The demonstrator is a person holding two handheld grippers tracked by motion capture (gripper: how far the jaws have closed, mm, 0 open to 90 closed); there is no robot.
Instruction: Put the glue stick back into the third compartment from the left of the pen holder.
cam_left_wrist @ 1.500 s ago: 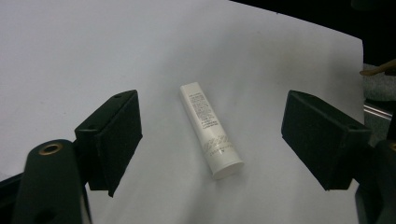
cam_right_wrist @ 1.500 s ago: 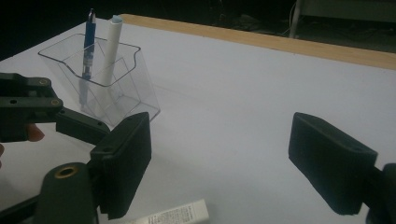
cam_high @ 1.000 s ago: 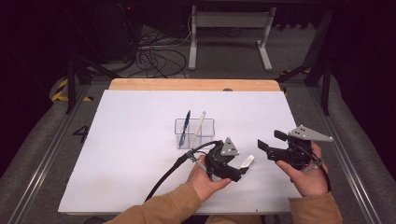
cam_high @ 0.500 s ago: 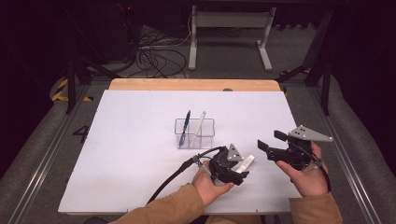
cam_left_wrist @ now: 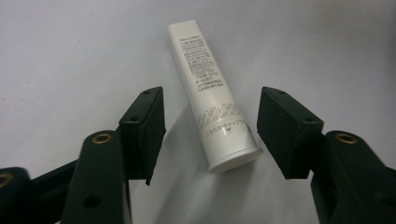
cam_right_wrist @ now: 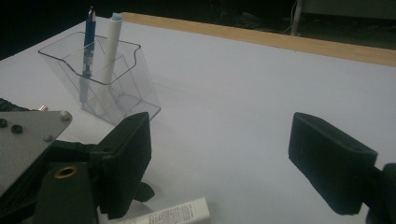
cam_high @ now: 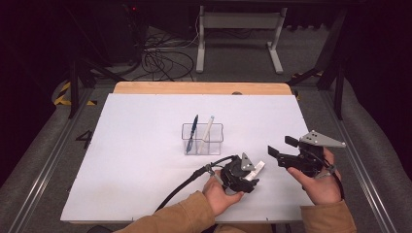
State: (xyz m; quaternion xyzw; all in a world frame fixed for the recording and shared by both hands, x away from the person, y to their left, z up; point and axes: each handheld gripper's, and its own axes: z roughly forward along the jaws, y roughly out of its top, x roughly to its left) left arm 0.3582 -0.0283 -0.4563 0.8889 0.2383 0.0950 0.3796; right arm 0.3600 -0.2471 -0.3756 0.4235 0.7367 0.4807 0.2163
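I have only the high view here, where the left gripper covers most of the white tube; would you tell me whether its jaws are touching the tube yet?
Observer: Not yet. In the left gripper view the white tube lies flat between the pads of the left gripper; the jaws have just been closing, with gaps on both sides.
Operator: Thank you. Which end faces the gripper?
Observer: The flat cap end, with small print running along the body.
Operator: And is the right gripper holding anything?
Observer: No. The right gripper is open over bare table, facing the clear holder.
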